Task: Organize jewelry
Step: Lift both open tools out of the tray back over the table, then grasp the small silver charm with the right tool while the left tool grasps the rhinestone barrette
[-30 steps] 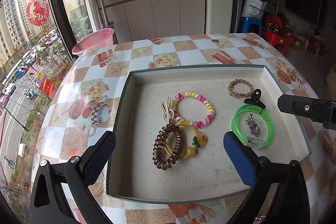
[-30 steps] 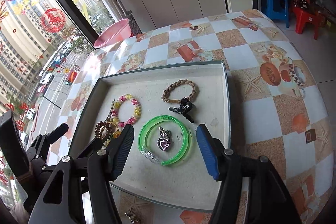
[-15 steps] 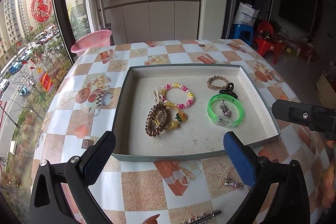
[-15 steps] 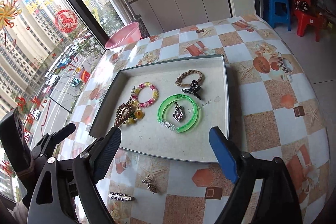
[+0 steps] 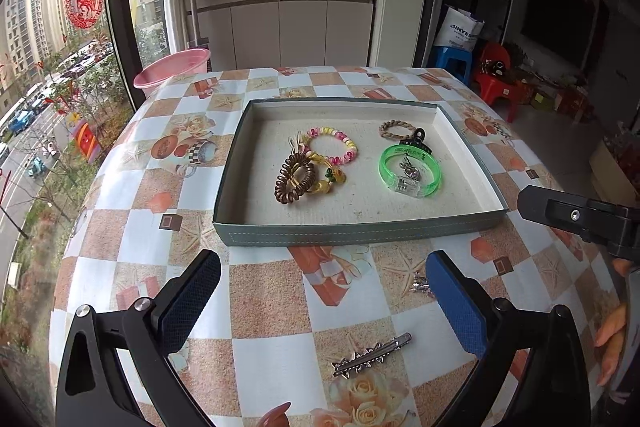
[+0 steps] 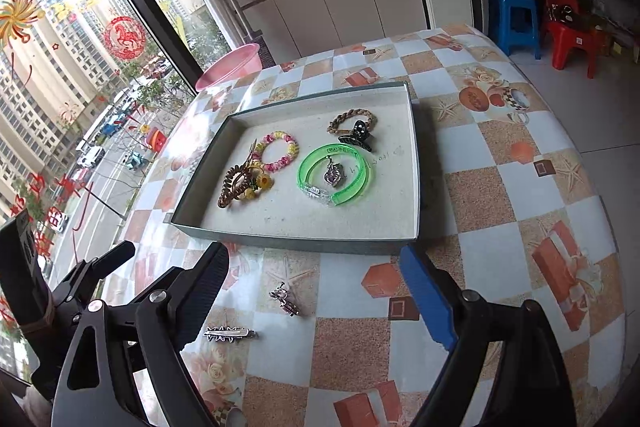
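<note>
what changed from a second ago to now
Both grippers pulled back from the tray, so more of the table now shows, including a silver hair clip and a small charm lying in front of the tray. The right gripper widened its jaws; nothing is between them. The left gripper stayed open and empty. The jewelry in the tray did not move.

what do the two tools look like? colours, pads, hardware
Both match: black angular plastic frames with triangular cut-outs and silver screw heads at the pivots. On each the left tool and right tool carry two flat textured pads, one dark navy and one bright blue. No cables or sleeves visible.
</note>
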Tool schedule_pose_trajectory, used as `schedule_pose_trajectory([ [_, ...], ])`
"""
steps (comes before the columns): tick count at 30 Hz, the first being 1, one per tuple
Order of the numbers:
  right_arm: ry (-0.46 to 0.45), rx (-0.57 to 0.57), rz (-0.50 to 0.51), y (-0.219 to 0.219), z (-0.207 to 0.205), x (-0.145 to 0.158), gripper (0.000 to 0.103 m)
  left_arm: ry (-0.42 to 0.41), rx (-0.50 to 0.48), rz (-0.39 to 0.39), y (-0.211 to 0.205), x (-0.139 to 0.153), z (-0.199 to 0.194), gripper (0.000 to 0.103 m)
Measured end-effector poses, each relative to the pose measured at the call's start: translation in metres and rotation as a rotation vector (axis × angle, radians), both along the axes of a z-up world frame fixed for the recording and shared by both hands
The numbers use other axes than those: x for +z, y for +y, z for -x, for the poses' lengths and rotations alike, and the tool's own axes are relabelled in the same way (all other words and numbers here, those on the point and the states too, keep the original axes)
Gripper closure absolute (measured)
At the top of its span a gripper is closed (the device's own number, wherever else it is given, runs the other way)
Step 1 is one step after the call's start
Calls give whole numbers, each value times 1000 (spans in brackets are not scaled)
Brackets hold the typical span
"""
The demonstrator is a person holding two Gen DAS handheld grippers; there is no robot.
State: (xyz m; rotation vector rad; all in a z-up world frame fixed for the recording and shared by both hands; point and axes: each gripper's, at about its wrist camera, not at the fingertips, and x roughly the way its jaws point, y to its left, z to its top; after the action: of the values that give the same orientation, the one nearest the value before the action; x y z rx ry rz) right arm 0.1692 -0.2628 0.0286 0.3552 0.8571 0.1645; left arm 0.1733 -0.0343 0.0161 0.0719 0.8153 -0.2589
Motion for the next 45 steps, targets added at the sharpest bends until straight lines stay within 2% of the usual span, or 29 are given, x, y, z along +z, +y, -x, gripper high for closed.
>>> schedule_pose_trajectory([
  [8, 33, 5, 36, 5, 25, -22, 14, -20, -55, -105, 1, -23, 28, 0],
  [13, 133, 47, 62, 5, 32, -44, 14, -15, -114, -153, -2, -39, 40, 0],
  [17, 173, 59, 69, 3, 39, -57, 14, 6, -136, -178, -4, -51, 44, 0],
  [25, 192, 90, 99, 14, 31, -63, 13, 39, -202, -193, -15, -63, 39, 0],
  [36, 202, 148, 121, 33, -5, -67, 14, 48, -226, -192, -24, -68, 30, 0],
  [38, 203, 163, 125, 38, -12, -69, 18, 48, -225, -192, -25, -68, 28, 2],
  [39, 206, 172, 124, 41, -15, -70, 26, 46, -224, -192, -25, -68, 28, 2],
  [41, 217, 192, 128, 46, -20, -73, 32, 49, -229, -179, -25, -67, 27, 9],
  [45, 208, 239, 167, 60, -26, -73, 39, 47, -238, -178, -26, -67, 28, 10],
])
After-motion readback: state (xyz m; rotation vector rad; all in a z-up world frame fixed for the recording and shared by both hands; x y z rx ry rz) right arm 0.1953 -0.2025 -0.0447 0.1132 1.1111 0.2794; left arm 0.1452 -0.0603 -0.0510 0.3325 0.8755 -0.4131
